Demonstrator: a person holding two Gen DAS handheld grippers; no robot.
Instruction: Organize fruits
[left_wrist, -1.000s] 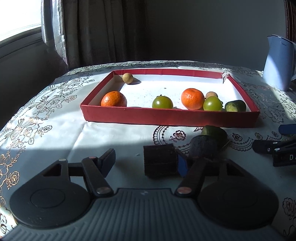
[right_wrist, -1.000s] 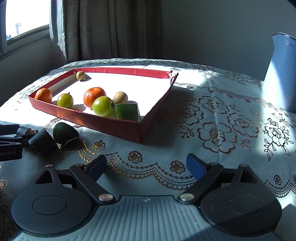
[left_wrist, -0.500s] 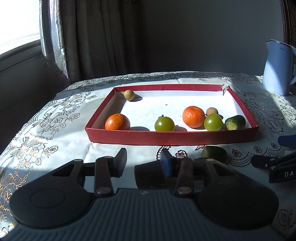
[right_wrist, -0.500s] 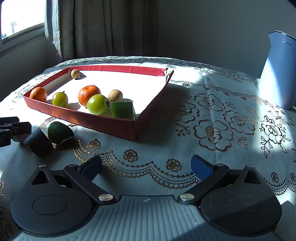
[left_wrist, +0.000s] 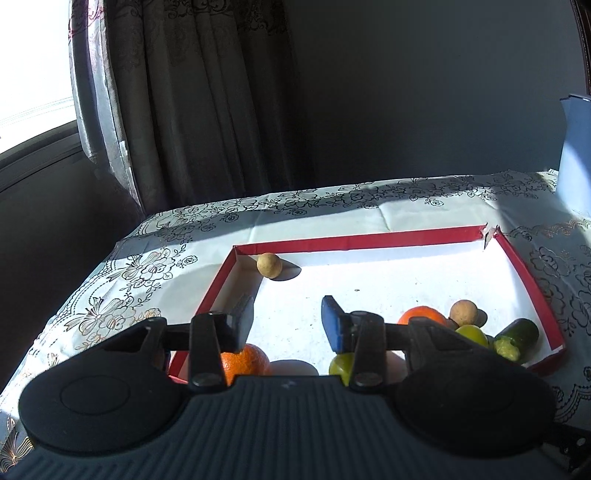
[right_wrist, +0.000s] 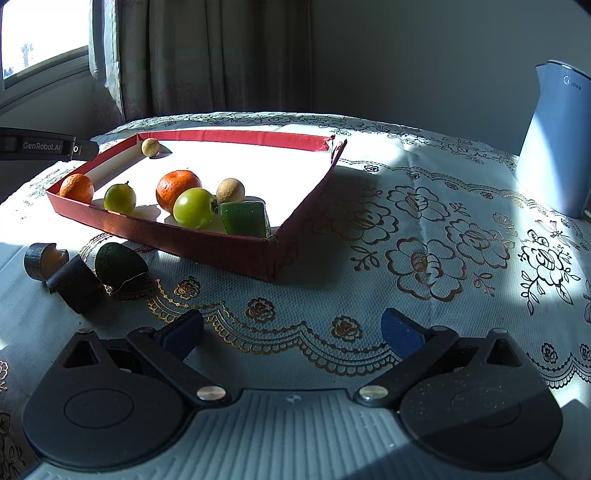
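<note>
I've lifted my left gripper from the worktop to over the shallow red cardboard tray, half-open and empty. Right gripper hovers wide open, empty. Seven fruits sit inside; the dark green avocado is still outside, just beside the tray's front wall.

Legible markings — two entries.

1. "GenRobot.AI" — pale lettering on the black bar of the left gripper, which enters at the left edge of the right wrist view, upper half of the frame, above the tray's far left corner.

2. "idea", preceded by a round logo mark — grey print near the top of the blue kettle, upper right of the same view.

Left wrist view: no text readable.
</note>
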